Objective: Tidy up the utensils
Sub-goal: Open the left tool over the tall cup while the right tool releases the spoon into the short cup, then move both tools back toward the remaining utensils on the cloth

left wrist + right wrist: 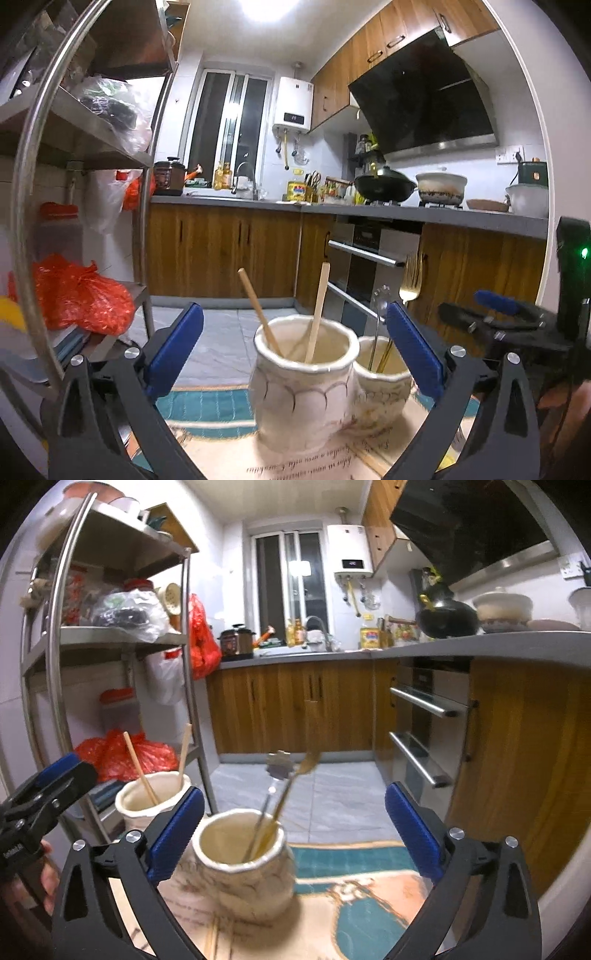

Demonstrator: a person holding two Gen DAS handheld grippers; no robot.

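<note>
Table [207, 410] with a teal-and-peach cloth carries two cream ceramic jars, touching or nearly so. Left jar [303, 384] holds two wooden chopsticks [317, 314], leaning apart, tips up. Right jar [243, 871] holds a gold fork [291, 794] and a silver spoon [271, 794], both leaning toward the far side. Left gripper [295, 354]: jaws wide open, straddling the left jar, pads not touching it, nothing held. Right gripper [295, 834]: jaws wide open around the right jar, left pad just beside the rim, contact can't tell, nothing gripped. Steel shelf [110, 638] stands to the left.
</note>
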